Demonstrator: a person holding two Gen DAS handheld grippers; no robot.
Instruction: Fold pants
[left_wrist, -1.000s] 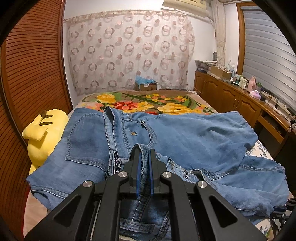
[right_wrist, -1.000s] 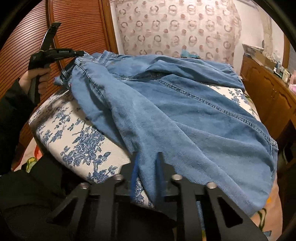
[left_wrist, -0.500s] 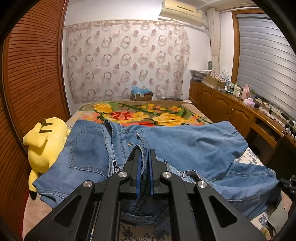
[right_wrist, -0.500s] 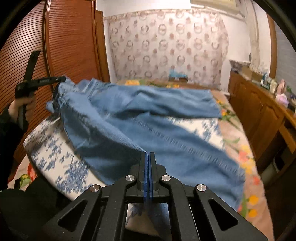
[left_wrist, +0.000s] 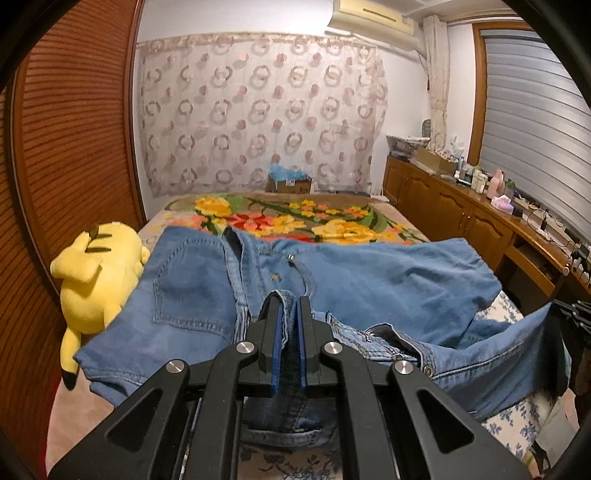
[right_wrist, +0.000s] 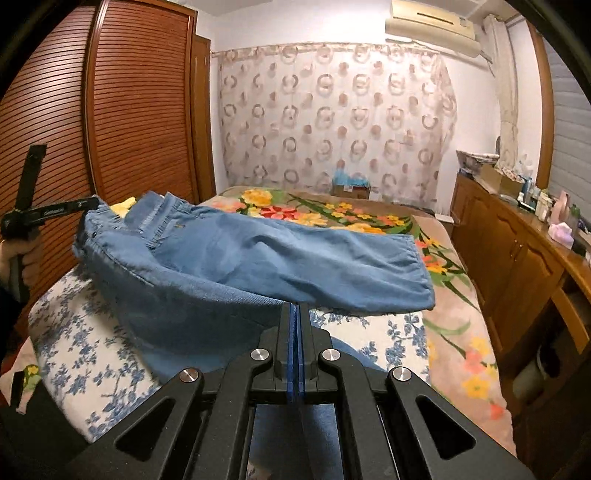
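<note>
Both grippers are closed on the pants (left_wrist: 369, 280): the left gripper (left_wrist: 287, 314) is clamped on the waistband, with a strip of denim seen between its blue pads, and the right gripper (right_wrist: 295, 317) is pinched tight on the lower edge of the near leg. The pants are held partly lifted over the bed (right_wrist: 454, 354), the far leg lying flat across the flowered blanket (left_wrist: 295, 218) and the near leg raised above a blue-and-white floral pillow (right_wrist: 92, 354). It is judged that the near leg is being carried over onto the far one. For this to be done well, both grippers should be kept level and the cloth kept lightly taut between them, so that no slack is folded under; the hem in the right gripper should be brought to the far hem and the seams matched before anything is released. The denim appears mid-weight and soft-washed, with thick stitched seams, a patch pocket and a metal button, and is draped in broad folds rather than sharp creases. A yellow plush toy (left_wrist: 94, 269) is seen just beside the waistband, against the slatted wooden wardrobe (right_wrist: 140, 103)
</note>
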